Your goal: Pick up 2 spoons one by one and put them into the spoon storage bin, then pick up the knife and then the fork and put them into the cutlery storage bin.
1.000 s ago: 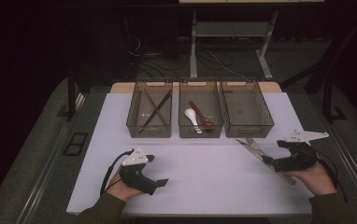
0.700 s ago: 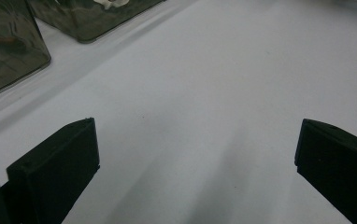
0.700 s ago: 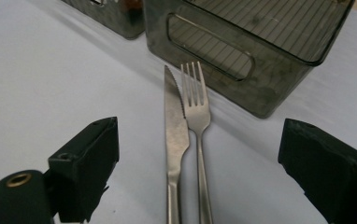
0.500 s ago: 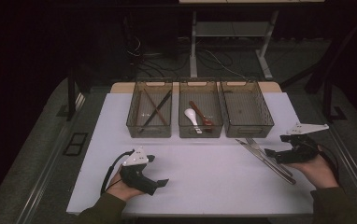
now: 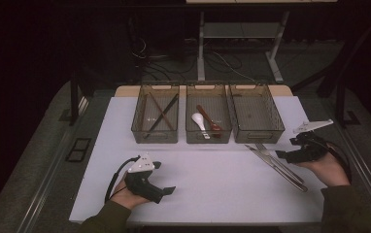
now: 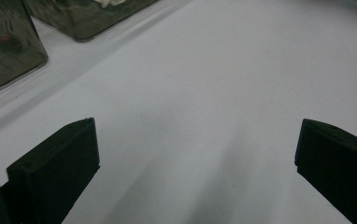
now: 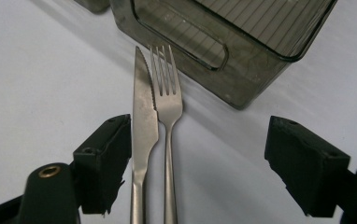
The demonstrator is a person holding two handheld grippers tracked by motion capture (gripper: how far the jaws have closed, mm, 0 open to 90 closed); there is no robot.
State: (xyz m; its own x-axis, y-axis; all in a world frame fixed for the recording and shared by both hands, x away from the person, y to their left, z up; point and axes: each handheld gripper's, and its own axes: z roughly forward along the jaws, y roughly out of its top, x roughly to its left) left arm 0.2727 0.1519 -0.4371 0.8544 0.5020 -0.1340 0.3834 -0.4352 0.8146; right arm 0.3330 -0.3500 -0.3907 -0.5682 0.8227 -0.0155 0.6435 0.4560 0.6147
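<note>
My work surface is a white table [image 5: 203,189]. Three smoked, see-through bins stand on it in a row along the far edge: the left bin [image 5: 156,136], the middle bin [image 5: 208,138] and the right bin [image 5: 259,135], close side by side. A steel knife [image 7: 143,121] and a steel fork [image 7: 167,116] lie flat on the table just in front of the right bin, parallel and apparently touching along their handles, tips toward the bin; whether the tips reach its wall, I cannot tell.
</note>
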